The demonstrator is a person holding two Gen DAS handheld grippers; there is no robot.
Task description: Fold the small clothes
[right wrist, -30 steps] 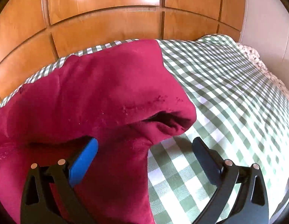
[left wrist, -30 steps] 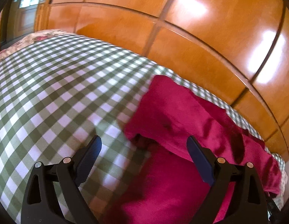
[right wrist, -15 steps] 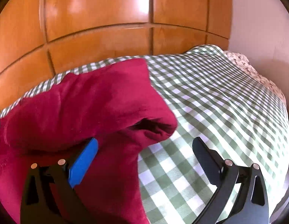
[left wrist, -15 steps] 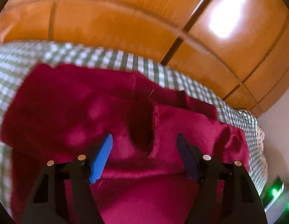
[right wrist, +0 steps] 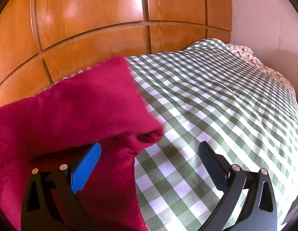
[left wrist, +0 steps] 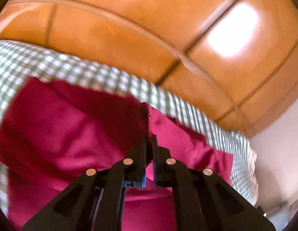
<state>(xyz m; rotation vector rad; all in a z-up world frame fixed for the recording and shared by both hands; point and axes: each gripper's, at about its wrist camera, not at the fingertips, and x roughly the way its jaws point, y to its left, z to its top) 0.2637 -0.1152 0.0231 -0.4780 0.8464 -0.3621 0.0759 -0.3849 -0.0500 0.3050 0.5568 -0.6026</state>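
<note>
The red garment (left wrist: 68, 134) lies on the checked bedspread (left wrist: 75, 71), near the edge that runs along the wooden wardrobe doors (left wrist: 129, 44). In your left view it spreads across most of the lower picture, with a raised ridge of cloth running up its middle toward the far edge. In your right view the same red garment (right wrist: 71, 111) fills the left half, its upper layer folded over so that a rounded corner hangs just above the cloth beneath.

Your left gripper (left wrist: 149, 144) has its fingers (left wrist: 142, 154) pressed almost together, pinching that raised ridge of the garment between them; a little red fabric shows in the thin gap lower down, beside the blue pad. The view is blurred, so the exact edge you have caught is hard to make out.

Your right gripper (right wrist: 149, 154) has its fingers spread wide and holds nothing. Its blue-padded finger (right wrist: 85, 169) sits over the red cloth, just under the folded-over layer; whether it actually touches the fabric cannot be told. Its black finger (right wrist: 212, 165) stands over the bare checked bedspread (right wrist: 216, 100), apart from the garment.

Past the far end of the bedspread a flowered fabric (right wrist: 255, 59) shows against the pale wall (right wrist: 264, 19).
</note>
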